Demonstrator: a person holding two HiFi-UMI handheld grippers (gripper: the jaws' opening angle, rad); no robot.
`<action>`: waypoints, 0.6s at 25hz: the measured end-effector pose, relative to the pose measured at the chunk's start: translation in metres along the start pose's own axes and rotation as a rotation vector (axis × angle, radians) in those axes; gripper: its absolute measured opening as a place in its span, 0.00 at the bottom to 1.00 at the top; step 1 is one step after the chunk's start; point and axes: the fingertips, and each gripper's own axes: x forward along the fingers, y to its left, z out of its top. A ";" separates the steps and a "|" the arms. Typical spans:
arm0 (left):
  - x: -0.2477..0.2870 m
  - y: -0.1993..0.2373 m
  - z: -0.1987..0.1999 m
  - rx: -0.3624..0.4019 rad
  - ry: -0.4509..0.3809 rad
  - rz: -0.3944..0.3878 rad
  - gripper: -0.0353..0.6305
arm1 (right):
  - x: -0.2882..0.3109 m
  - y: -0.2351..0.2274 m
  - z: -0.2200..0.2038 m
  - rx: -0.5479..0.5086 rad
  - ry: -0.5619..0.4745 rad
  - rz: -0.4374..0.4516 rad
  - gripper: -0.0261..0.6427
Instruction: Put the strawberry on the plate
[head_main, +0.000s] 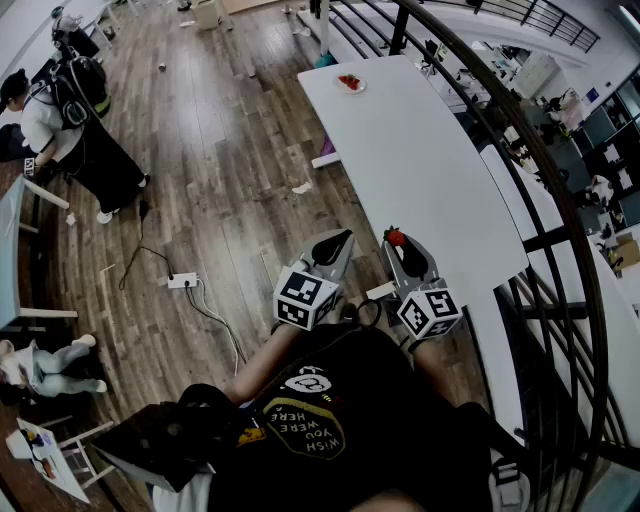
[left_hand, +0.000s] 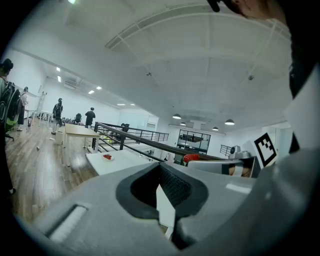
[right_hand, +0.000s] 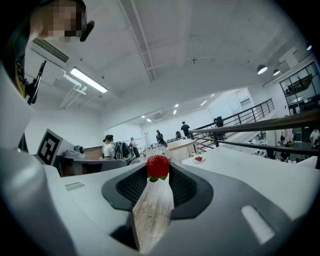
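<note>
I am pinching the strawberry (right_hand: 157, 166) in the tips of my right claw (head_main: 397, 242) over the near end of the white table (head_main: 430, 170), well apart from the plate (head_main: 350, 84) at its far end, while holding my left claw (head_main: 338, 242) pressed together, empty.

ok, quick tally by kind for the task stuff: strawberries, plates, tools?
strawberry: 1, gripped in the right tool
plate: 1, at the far end of the white table, carrying something red too small to identify
tools: 2, counting the empty left tool
Total: 4
</note>
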 end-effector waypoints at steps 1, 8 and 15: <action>0.001 -0.002 0.001 0.001 -0.003 -0.002 0.05 | 0.000 -0.001 0.000 -0.004 0.002 0.002 0.25; 0.020 -0.009 0.006 0.009 -0.013 -0.011 0.05 | 0.005 -0.008 0.005 -0.021 0.006 0.047 0.25; 0.040 -0.018 0.009 0.006 -0.004 -0.002 0.05 | 0.004 -0.028 0.007 -0.009 0.041 0.054 0.25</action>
